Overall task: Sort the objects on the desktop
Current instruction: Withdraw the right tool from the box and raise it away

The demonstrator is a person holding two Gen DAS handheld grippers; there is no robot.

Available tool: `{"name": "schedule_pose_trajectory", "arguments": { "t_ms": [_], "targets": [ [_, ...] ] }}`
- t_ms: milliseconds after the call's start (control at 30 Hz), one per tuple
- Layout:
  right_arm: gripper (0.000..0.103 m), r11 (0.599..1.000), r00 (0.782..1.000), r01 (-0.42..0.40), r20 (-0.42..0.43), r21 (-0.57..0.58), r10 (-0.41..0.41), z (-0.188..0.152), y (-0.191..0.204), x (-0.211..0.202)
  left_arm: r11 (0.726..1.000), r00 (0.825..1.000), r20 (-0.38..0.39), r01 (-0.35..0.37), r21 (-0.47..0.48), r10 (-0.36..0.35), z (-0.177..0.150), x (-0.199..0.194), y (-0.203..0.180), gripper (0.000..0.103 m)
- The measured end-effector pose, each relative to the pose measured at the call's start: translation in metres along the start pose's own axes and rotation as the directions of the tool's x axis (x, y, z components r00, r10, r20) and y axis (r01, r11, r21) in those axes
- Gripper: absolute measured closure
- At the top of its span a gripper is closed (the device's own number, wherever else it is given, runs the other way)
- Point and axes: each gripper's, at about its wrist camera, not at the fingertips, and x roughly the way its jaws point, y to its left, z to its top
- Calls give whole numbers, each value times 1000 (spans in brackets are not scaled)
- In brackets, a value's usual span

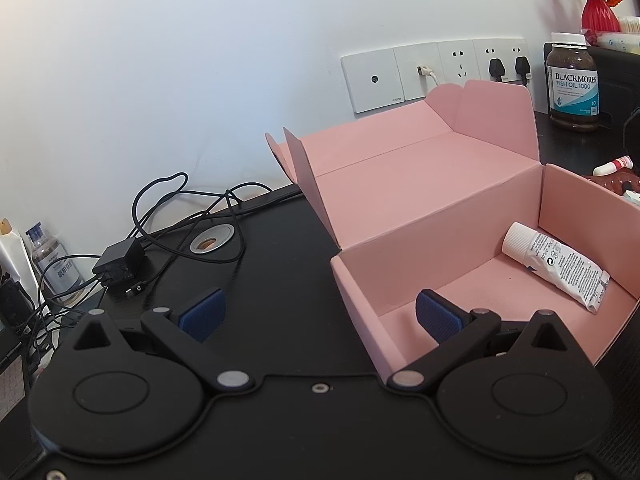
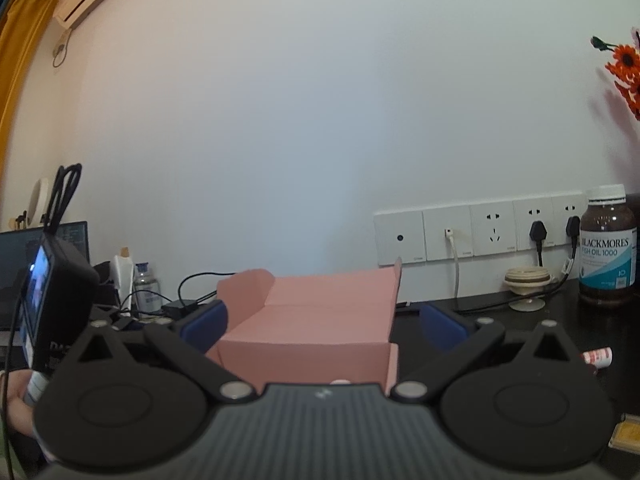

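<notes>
The left tongs (image 1: 320,312) stand spread wide and empty, their blue-padded fingers straddling the near left corner of the open pink cardboard box (image 1: 420,184): one pad hangs outside over the black table (image 1: 280,264), the other inside over the box floor. The right tongs (image 2: 320,320) are spread just as wide with nothing between them, and look at the same pink box (image 2: 308,320) from low down at its near wall.

One item is already sorted: a white squeeze tube with a ribbed white cap (image 1: 556,264) lies slantwise on the box floor, its cap toward the far right wall. Still out on the table are a small red-and-white tube (image 1: 612,166) just right of the box, a brown fish-oil bottle with a white lid (image 1: 572,80) far right near the wall sockets, and a black power adapter with tangled cables (image 1: 118,262) to the left.

The main risk, as I judge it, is the box itself. It is light card with loose flaps, and the left tongs sit astride its wall; any sideways sweep could catch the rim and drag or tip it, spilling the tube. A reach toward the adapter could snag the looped cables. The tall bottle, gripped high, may topple.
</notes>
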Motion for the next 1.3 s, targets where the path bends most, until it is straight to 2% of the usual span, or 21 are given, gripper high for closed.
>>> {"name": "schedule_pose_trajectory", "arguments": {
  "t_ms": [433,700,833,933,1100,1167,1300],
  "targets": [
    [1,998,997,62,-37,16,-61,-1,-1,2,1000,1000,5,-5,-13,5,0,-1,2,0],
    [1,986,989,149,-20,79,-148,0,-11,-3,997,997,47,-52,-49,54,-1,-11,7,0],
    [1,980,989,145,-31,135,-142,0,-21,-4,990,992,75,-89,-110,97,0,-27,13,0],
    [1,971,990,137,-34,194,-133,0,-31,-6,987,992,109,-54,-149,71,1,-51,13,0],
    [1,951,992,126,-57,281,-114,-3,-44,-5,984,989,148,41,-173,-16,-7,-93,2,0],
    [1,947,992,127,-58,295,-115,-4,-46,-6,979,991,128,59,-193,-34,-11,-104,-2,0],
    [1,948,992,124,-51,294,-114,-3,-46,-8,967,999,35,41,-251,-33,-11,-119,-7,0]
  ]
}}
